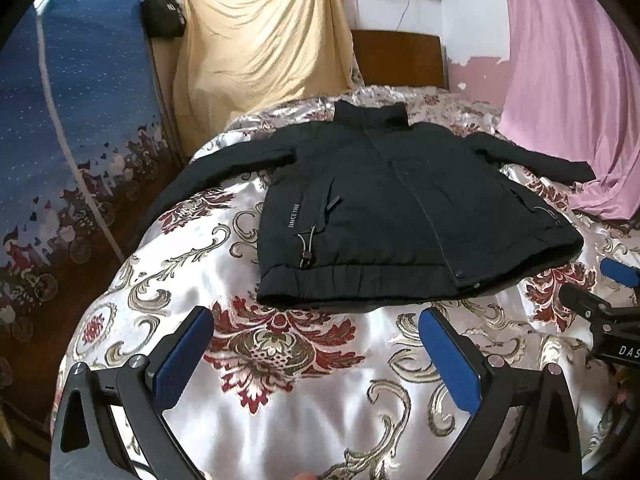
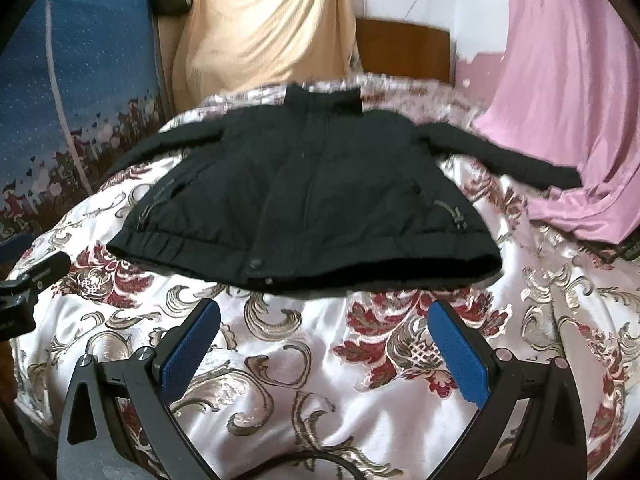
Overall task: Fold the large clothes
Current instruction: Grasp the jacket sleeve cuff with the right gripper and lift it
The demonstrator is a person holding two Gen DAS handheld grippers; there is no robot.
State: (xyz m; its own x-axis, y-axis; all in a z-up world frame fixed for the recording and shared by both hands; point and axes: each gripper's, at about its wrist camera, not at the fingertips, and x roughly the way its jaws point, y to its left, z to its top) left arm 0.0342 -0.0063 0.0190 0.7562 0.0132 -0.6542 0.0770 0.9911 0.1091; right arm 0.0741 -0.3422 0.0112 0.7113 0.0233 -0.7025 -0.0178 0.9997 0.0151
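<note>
A black zip-up jacket (image 1: 384, 208) lies flat, front up, on the patterned satin bedspread (image 1: 304, 400), collar at the far end and both sleeves spread out to the sides. It also shows in the right wrist view (image 2: 304, 196). My left gripper (image 1: 316, 320) is open and empty, just short of the jacket's hem near its left side. My right gripper (image 2: 324, 312) is open and empty, just short of the hem near the zip bottom. The right gripper's body shows at the right edge of the left wrist view (image 1: 612, 304).
A pink cloth (image 1: 568, 80) hangs at the right and reaches the bed by the right sleeve. A yellow cloth (image 1: 260, 36) and a wooden headboard (image 1: 400, 58) stand behind. A blue patterned fabric (image 1: 72, 120) lies along the left. A black bag (image 1: 162, 12) hangs at the back left.
</note>
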